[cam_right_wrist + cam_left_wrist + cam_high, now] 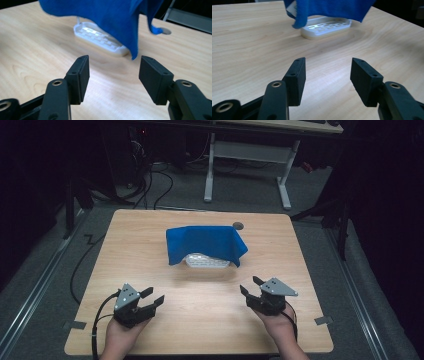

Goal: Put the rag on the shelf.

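Two black, blocky grippers, your left (152, 296) and right (250, 286), stand wide apart and hold nothing, well short of the cloth (207, 242). That soft blue cloth drapes tent-like over a white slotted plastic rack (206, 262) at mid-table (150, 230). Pale wood-grain top; dark room with grey floor behind.

Left gripper (152, 300) and right gripper (250, 285): black jaws with screw holes, brass-ringed pivots, grey three-cornered top plates, black cables trailing at lower frame.
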A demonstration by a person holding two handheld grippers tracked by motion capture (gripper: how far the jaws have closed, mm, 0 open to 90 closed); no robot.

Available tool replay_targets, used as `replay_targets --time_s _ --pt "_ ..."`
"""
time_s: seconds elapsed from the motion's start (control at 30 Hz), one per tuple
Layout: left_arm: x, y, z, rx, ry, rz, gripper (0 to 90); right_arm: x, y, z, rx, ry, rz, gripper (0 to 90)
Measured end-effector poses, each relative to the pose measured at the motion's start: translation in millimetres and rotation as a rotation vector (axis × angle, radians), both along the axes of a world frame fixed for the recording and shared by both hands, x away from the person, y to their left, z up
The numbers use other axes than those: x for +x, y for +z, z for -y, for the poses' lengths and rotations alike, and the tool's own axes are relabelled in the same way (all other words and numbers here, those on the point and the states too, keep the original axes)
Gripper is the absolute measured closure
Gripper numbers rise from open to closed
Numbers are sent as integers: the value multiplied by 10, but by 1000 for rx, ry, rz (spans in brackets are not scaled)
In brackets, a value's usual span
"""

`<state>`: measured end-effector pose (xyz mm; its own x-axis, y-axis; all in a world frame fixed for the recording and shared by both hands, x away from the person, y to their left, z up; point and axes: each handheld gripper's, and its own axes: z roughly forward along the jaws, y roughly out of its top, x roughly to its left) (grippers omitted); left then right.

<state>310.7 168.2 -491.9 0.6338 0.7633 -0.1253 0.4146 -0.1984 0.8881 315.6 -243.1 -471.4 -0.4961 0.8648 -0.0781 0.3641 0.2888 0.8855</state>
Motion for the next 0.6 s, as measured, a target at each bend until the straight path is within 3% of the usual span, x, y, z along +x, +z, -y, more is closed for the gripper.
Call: replay_targets --time_s 0.13,0.23,0.3,0.37,0.4,0.47,0.6 --pt "-128 -141 70 6 -27 -14 455 -85 -76 -62 7 9 -14 406" --pt "-183 -252 164 13 -66 -65 457 -165 -158 -119 12 10 -29 395" --pt "-202 -277 235 77 -102 -48 453 -262 -269 -143 2 10 -25 397" --pt "-187 -288 276 99 -126 -45 450 -315 -361 -155 -10 27 -53 406" --pt "-179 -289 284 109 -128 -45 448 -321 -391 -178 -33 40 -74 403" --pt "-161 -293 292 115 -125 -46 448 -314 -414 -197 -69 43 -71 405" --pt "-153 -300 290 121 -124 -48 448 -242 -445 -195 -54 39 -85 405"
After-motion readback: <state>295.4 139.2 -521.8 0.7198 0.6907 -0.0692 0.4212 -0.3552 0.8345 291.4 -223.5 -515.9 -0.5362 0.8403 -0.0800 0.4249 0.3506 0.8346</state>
